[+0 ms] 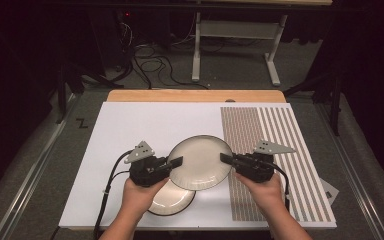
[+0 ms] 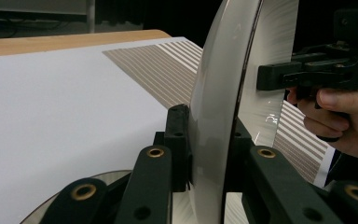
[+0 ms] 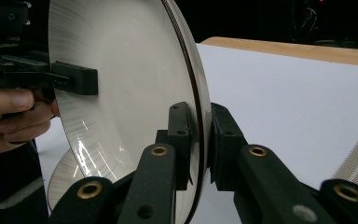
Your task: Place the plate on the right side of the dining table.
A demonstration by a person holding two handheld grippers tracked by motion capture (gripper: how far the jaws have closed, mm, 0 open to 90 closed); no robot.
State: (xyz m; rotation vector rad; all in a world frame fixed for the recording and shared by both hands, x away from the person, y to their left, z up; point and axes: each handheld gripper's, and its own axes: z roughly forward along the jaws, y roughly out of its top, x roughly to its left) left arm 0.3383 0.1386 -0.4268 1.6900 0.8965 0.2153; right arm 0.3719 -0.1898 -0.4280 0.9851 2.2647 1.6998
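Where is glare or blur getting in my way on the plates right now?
High view: room behind is dark, the held plate evenly lit, a soft sheen on the lower plate. Left gripper view: streaky reflections on the plate's face, near fingers soft. Right gripper view: bright glints low on the plate.

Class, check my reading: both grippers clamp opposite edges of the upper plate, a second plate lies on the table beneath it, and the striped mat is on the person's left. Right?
Not quite: the striped mat is on the person's right, as the high view shows. Both the left gripper and right gripper do clamp the upper plate, with the second plate below.
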